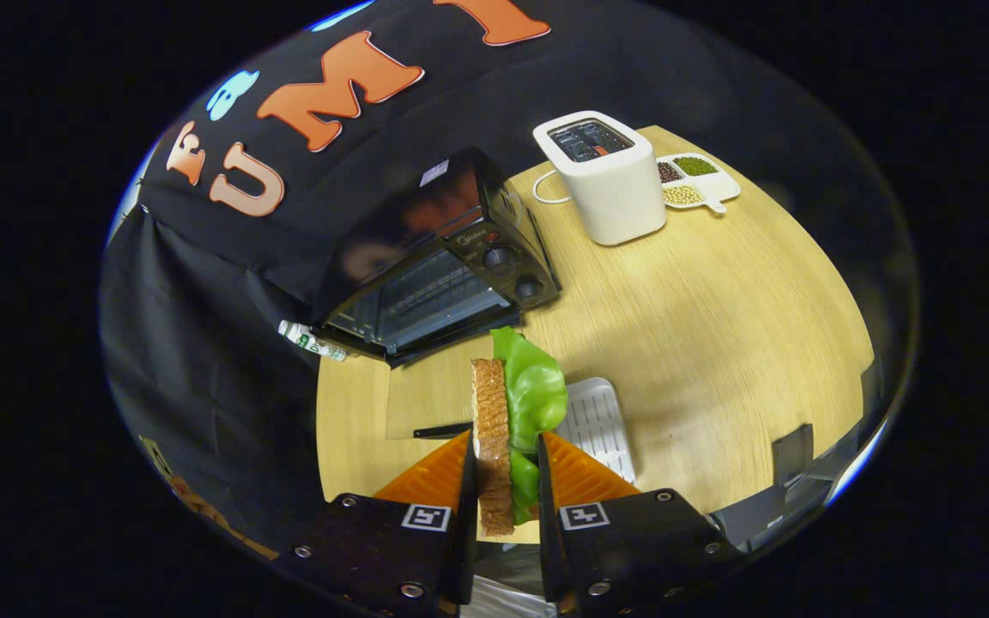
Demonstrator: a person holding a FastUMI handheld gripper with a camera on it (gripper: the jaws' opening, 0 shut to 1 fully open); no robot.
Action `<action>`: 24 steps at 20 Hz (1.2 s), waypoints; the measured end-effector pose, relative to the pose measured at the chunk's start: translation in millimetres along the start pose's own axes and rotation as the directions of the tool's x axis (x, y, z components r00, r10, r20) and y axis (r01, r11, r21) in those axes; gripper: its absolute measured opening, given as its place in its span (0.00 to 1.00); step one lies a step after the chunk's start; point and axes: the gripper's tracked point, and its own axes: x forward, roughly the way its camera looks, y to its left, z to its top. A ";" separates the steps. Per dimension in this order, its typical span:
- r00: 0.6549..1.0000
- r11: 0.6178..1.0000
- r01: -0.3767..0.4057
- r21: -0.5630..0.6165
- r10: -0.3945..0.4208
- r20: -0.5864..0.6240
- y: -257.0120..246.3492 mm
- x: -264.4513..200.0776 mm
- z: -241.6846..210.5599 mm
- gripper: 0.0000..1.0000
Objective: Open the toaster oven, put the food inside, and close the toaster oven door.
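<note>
Jaws around sandwich, toaster oven beyond.

toaster oven: 1 | toaster: 1 | sandwich: 1 | tray: 1 | divided dish: 1

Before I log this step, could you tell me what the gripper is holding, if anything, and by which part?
The gripper is shut on the sandwich, pinching its near end: one finger on the bread side, the other on the lettuce side.

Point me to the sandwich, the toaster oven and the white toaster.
sandwich (pixel 494 429), gripper view, bread edge between the claw's fingers.
toaster oven (pixel 426 296), gripper view, glass door.
white toaster (pixel 619 202), gripper view, front wall.
</note>
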 end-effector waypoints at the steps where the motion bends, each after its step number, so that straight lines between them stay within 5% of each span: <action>1: 1.000 1.000 -0.022 0.021 0.022 0.016 8.1 2.4 3.6 0.32; 10: 0.966 0.951 -0.221 0.216 0.184 0.180 70.0 50.6 22.0 0.32; 19: 0.923 0.872 -0.296 0.389 0.156 0.353 95.5 117.0 39.9 0.32; 24: 0.886 0.793 -0.339 0.507 0.088 0.455 104.9 150.0 57.5 0.32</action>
